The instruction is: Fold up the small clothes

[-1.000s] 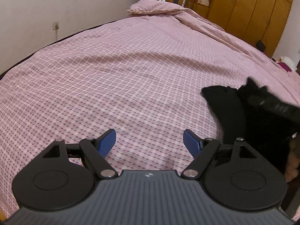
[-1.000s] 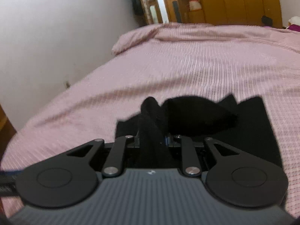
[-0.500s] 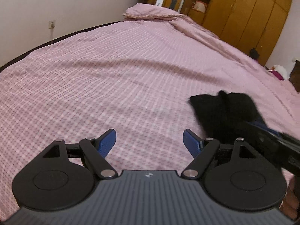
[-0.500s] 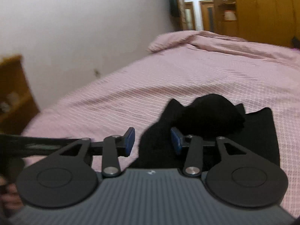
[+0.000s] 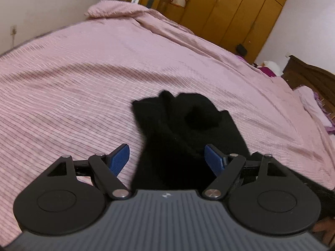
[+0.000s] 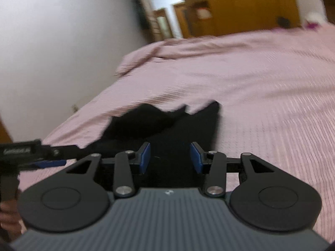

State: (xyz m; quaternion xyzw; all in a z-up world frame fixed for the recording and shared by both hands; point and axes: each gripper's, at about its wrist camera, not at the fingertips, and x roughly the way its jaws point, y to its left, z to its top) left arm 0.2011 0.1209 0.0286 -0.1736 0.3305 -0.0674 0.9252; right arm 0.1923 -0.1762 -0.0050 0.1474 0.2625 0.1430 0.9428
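Note:
A small black garment (image 5: 184, 129) lies rumpled on the pink checked bedspread (image 5: 73, 87), partly folded over itself. My left gripper (image 5: 167, 156) is open, its blue pads either side of the garment's near end and just above it. In the right wrist view the same garment (image 6: 167, 125) lies ahead, and my right gripper (image 6: 170, 156) is open over its near edge, holding nothing. The left gripper shows in the right wrist view (image 6: 31, 154) at the far left. The garment's near end is hidden under both gripper bodies.
The bed stretches far ahead with a pillow (image 5: 113, 8) at its head. Wooden wardrobes (image 5: 230, 10) stand along the far wall. A white wall (image 6: 62, 31) runs along the left side of the bed. A dark headboard (image 5: 309, 77) stands at the right.
My right gripper has let go of the black garment and opened wide. My left gripper has swung right so that the garment now lies between its open fingers.

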